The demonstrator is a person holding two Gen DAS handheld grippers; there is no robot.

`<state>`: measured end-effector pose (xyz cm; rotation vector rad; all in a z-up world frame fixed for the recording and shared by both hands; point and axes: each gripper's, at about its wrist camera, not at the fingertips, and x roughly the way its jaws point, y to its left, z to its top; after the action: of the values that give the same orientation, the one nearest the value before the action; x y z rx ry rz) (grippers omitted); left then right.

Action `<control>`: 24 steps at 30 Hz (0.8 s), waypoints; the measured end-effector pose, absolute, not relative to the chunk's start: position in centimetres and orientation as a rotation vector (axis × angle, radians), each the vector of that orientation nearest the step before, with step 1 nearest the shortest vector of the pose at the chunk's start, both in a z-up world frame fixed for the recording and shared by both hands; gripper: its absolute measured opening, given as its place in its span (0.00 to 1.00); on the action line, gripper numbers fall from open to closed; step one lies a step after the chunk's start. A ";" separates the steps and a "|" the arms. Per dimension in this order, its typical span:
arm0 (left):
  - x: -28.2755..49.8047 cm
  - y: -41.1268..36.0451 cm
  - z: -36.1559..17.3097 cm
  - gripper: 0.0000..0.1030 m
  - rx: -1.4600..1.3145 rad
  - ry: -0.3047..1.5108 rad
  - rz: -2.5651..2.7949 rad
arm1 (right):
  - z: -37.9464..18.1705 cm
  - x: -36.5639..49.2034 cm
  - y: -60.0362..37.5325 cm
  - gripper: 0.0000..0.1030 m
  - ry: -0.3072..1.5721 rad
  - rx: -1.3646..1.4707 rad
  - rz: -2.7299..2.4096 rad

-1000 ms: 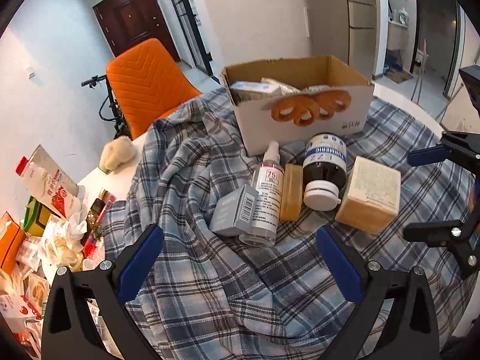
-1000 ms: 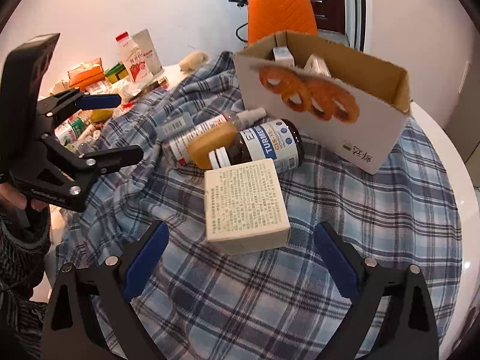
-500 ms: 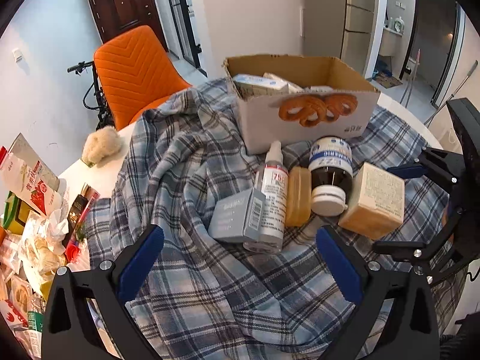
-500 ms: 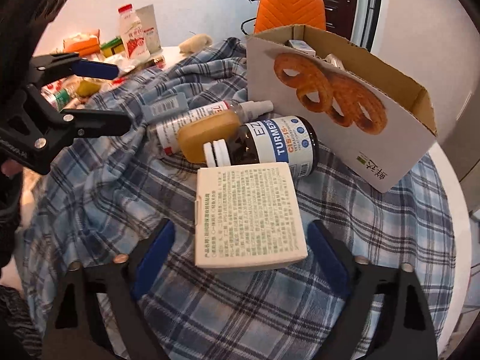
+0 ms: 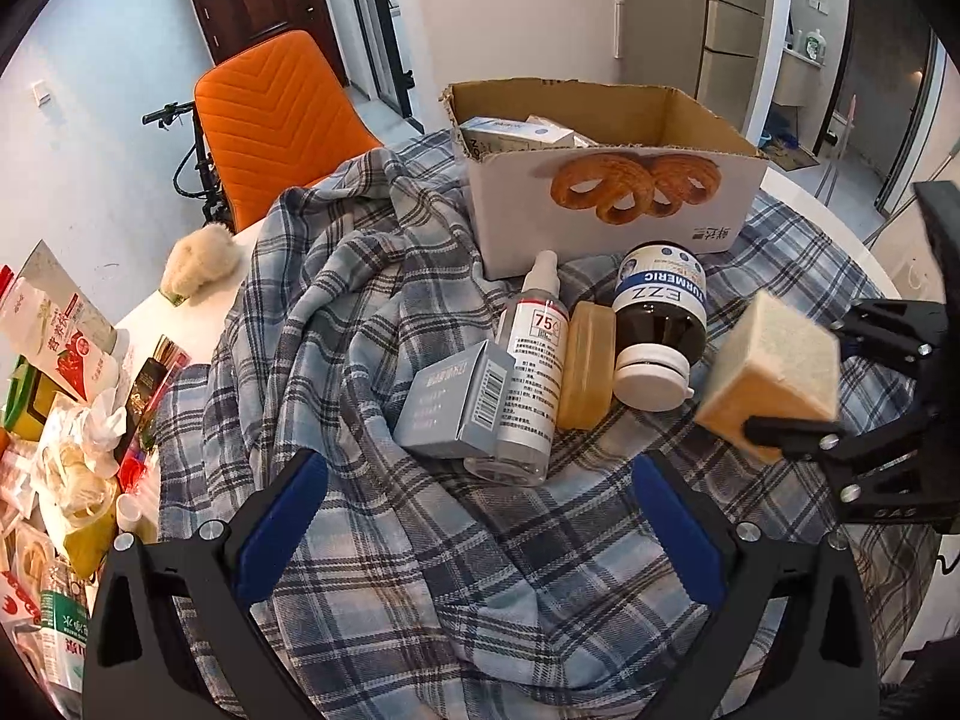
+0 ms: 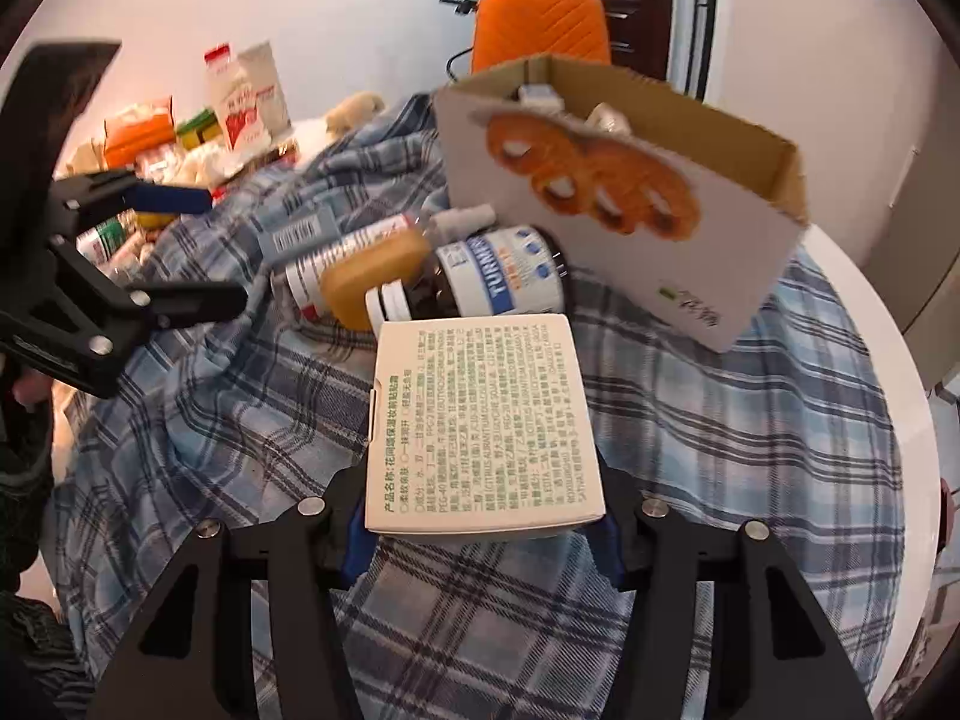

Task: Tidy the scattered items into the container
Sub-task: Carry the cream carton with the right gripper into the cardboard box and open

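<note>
Cream box clamped betw. right hand-held gripper fingers, off cloth.

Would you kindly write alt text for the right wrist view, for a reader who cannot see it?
The right gripper grips a cream box printed with green text, above a blue plaid cloth. Behind it lie a brown Turmeric bottle and a spray bottle, beside an open cardboard box; the open left gripper is at left.

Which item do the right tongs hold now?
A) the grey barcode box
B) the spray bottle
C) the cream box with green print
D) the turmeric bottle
C: the right tongs are clamped on the cream box, lifted off the plaid cloth.
</note>
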<state>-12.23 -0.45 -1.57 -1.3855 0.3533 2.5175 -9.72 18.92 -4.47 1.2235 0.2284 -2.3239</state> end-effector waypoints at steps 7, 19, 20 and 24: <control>-12.0 0.5 -1.2 1.00 -1.367 0.326 2.507 | -3.6 -9.5 19.6 0.54 0.201 1.194 -2.338; -12.6 3.0 -0.2 1.00 -1.334 0.420 2.597 | -1.2 -10.7 21.2 0.54 0.170 1.158 -2.435; -12.6 2.9 -0.1 1.00 -1.336 0.428 2.597 | -0.9 -10.9 21.4 0.54 0.161 1.151 -2.443; -12.9 2.2 -0.4 1.00 -1.367 0.371 2.571 | 0.4 -12.1 22.0 0.54 0.124 1.128 -2.474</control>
<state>-12.92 2.24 -0.38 -1.3670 0.3710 2.5713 -12.05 21.98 0.37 1.1279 0.1237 -2.4739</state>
